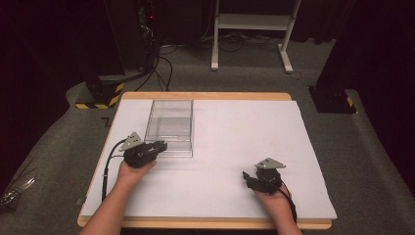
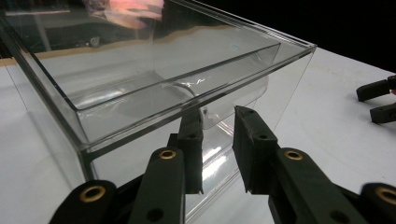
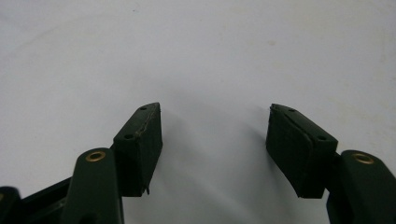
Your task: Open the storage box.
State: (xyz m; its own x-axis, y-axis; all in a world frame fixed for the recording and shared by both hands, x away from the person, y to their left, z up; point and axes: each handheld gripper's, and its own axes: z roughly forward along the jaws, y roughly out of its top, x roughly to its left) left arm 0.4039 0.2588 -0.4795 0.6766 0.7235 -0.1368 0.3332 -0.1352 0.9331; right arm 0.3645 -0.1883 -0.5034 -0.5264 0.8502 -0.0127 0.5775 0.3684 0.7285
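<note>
Right gripper (image 3: 215, 142): two black fingers rise from the bottom edge, spread well apart, with nothing between them. The left finger (image 3: 139, 148) carries a flat rectangular dark pad with a worn, slightly ragged inner edge; the right finger (image 3: 299, 149) shows a ribbed pad face turned inward. Each black linkage arm bears a brass-coloured rivet. Beneath lies the plain white tabletop (image 3: 210, 51), matte, with faint smudges. Soft shadows fall beside both fingers.

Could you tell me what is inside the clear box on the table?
The clear box looks empty: through its walls only the white table shows. The left gripper is at its near wall, hiding a little of the bottom there.
</note>
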